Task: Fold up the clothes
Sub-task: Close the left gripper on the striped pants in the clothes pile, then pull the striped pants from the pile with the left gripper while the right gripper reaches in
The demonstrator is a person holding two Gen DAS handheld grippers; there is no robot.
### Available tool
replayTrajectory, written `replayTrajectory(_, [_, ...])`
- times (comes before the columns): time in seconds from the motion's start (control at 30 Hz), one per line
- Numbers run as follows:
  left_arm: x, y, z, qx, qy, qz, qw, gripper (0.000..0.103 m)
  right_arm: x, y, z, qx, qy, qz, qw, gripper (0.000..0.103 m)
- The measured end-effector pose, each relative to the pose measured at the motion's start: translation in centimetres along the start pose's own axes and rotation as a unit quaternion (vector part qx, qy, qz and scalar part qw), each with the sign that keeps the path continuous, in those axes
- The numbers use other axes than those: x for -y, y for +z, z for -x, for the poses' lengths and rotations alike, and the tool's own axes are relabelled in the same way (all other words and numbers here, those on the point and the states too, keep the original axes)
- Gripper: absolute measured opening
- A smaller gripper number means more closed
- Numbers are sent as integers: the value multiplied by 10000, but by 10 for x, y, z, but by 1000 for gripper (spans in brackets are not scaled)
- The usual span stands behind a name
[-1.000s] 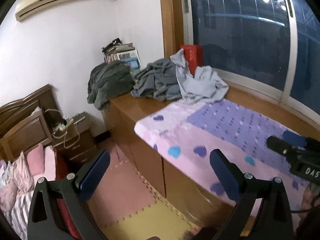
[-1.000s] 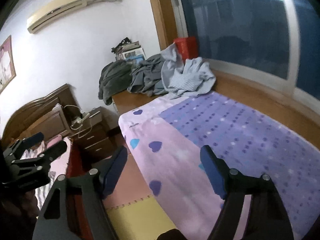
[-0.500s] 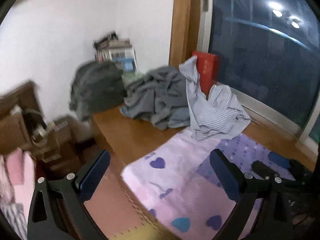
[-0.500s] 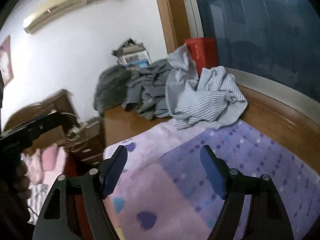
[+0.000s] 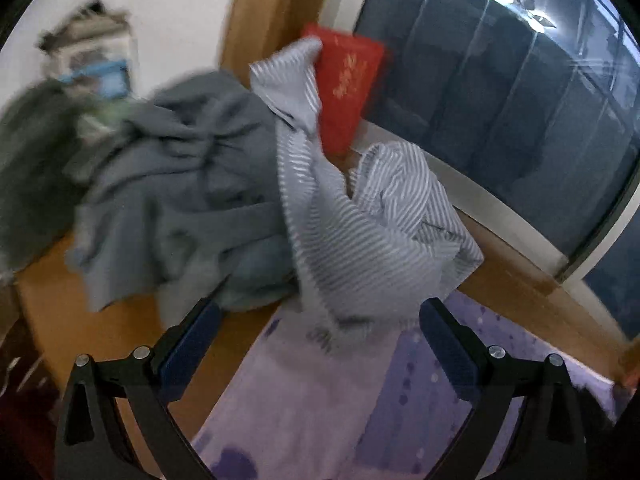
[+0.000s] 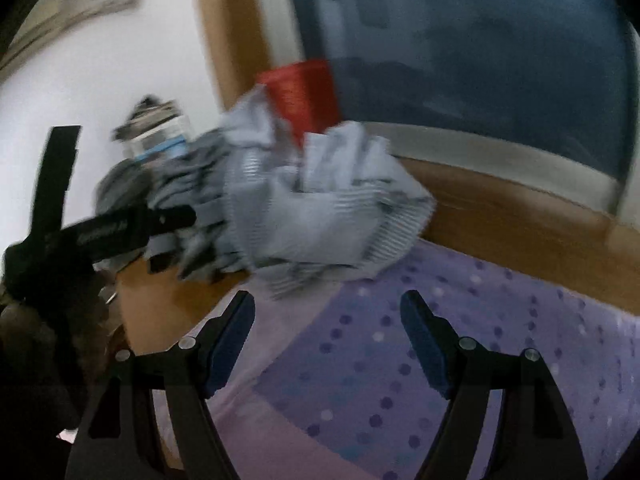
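A crumpled blue-and-white striped shirt [image 5: 360,248] lies at the far end of the purple and pink mat [image 5: 360,400], partly draped over a heap of grey clothes [image 5: 180,200]. My left gripper [image 5: 316,320] is open just short of the shirt's near edge, nothing between its fingers. In the right wrist view the same striped shirt [image 6: 320,208] sits ahead of my right gripper [image 6: 328,308], which is open and empty above the dotted mat [image 6: 440,360]. The left gripper's body [image 6: 120,228] shows at the left of that view. Both views are blurred.
A red box [image 5: 348,84] leans against the dark window [image 5: 520,100] behind the shirt. A dark green garment [image 5: 28,168] and a stack of books [image 5: 92,60] sit at the far left. The wooden ledge [image 5: 540,292] runs under the window.
Both grippers have moved forward toward the clothes pile, which now fills much more of each view. Both stay open and empty.
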State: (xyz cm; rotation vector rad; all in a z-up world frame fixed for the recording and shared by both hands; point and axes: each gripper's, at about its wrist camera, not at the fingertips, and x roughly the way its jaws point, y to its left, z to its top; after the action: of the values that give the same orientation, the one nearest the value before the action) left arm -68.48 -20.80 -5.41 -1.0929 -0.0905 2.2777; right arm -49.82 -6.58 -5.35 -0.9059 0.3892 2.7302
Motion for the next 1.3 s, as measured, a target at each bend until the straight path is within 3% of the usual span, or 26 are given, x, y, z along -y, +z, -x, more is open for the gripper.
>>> replayTrajectory(0.07, [-4,14,-27,-269,-179,-15,9995,79,3,-1,-4,-103,-387,-147,9991,76])
replayTrajectory(0.17, [-10,24,-64,-684,-343,107,9970,74,6,-5,-4,-227,-784,-367,9960,76])
replayTrajectory(0.33, [-6,23,-102,-1176,-608,63,9912,67,4,-8,0,-200,-916,-363,9949,77])
replayTrajectory(0.4, [0,24,-115,-1386,-684,-60,9880,44,3,-8,2,-181,-944,-330,9948,77])
replayTrajectory(0.43, [2,26,-116,-1383,-731,-51,9877,27,3,-9,3,-171,-959,-313,9948,77])
replayTrajectory(0.53, [3,27,-102,-1015,-939,82,9904,5,1,-9,5,-143,-1002,-263,9945,77])
replayTrajectory(0.7, [7,-1,-36,-4,-1159,-285,9929,4,1,-12,6,-110,-814,-212,9964,77])
replayTrajectory(0.77, [4,-18,-8,154,-1164,-291,9927,4,2,-12,5,-90,-679,-221,9974,77])
replayTrajectory(0.9, [2,-48,28,41,-1143,-353,9928,4,4,-9,-1,-106,-344,-292,9989,77])
replayTrajectory(1.07, [17,-95,35,-470,-1096,-409,9920,4,6,-4,-17,-172,-31,-355,9992,77])
replayTrajectory(1.13, [28,-113,38,-832,-1359,-770,9842,4,6,-2,-25,-193,70,-387,9990,78])
replayTrajectory(1.17, [36,-124,40,-1175,-1528,-1198,9739,5,7,-1,-28,-203,121,-403,9989,78])
replayTrajectory(1.27, [65,-152,41,-1793,-1506,-2311,9443,6,11,2,-45,-351,204,-567,9976,78])
replayTrajectory(1.3, [67,-155,42,-1819,-1512,-2366,9424,6,13,4,-50,-381,213,-614,9972,78])
